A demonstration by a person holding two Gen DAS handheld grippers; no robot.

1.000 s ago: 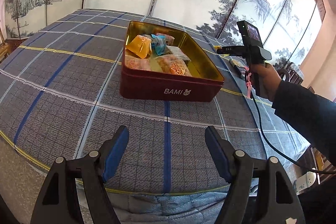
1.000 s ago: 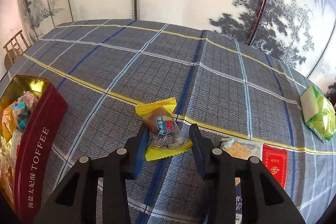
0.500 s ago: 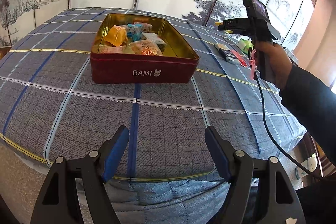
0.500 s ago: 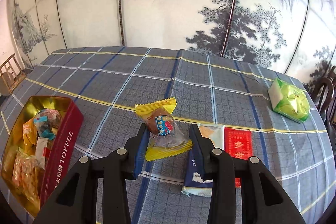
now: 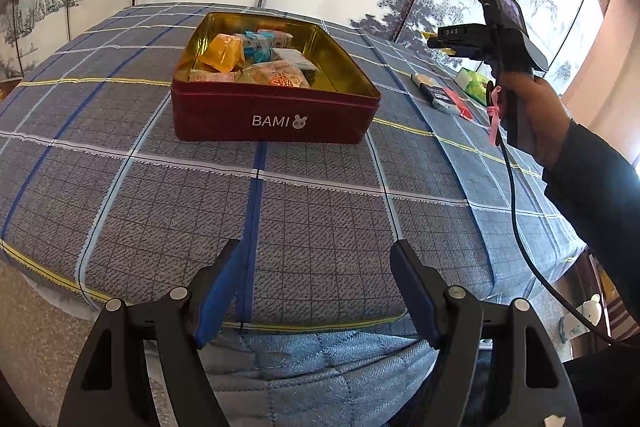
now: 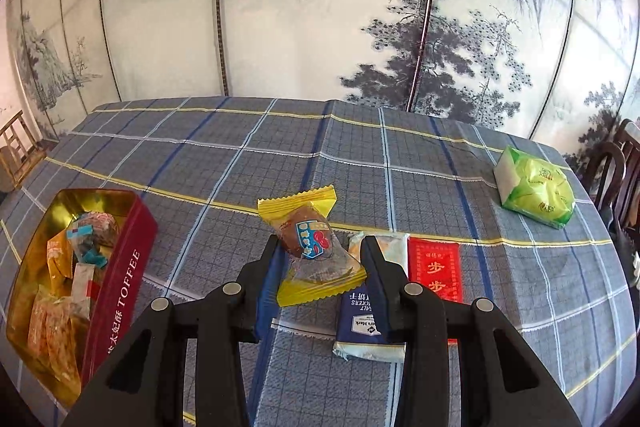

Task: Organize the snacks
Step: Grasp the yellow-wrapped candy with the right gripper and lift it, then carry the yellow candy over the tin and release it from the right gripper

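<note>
My right gripper [image 6: 318,259] is shut on a yellow-ended snack packet [image 6: 312,247] with a brown cake inside, held above the checked cloth. To its left stands the red tin [image 6: 120,287] with a gold inside, holding several wrapped snacks. A blue-and-white cracker packet [image 6: 370,323], a red packet [image 6: 436,267] and a green packet [image 6: 534,193] lie on the cloth. In the left wrist view my left gripper [image 5: 318,287] hangs open and empty over the table's near edge, well short of the red tin [image 5: 276,115]. A hand holds the right gripper's body [image 5: 500,39] up to the right of the tin.
The checked tablecloth [image 5: 200,203] covers the whole table and drops off at the near edge. A painted folding screen [image 6: 320,27] stands behind the table. Dark wooden chairs [image 6: 616,171] stand at the right edge, a light one [image 6: 16,151] at far left.
The right gripper has risen with the yellow-ended packet, lifting it off the cloth, so more of the table and the tin show. The left gripper has drifted sideways, still open.
</note>
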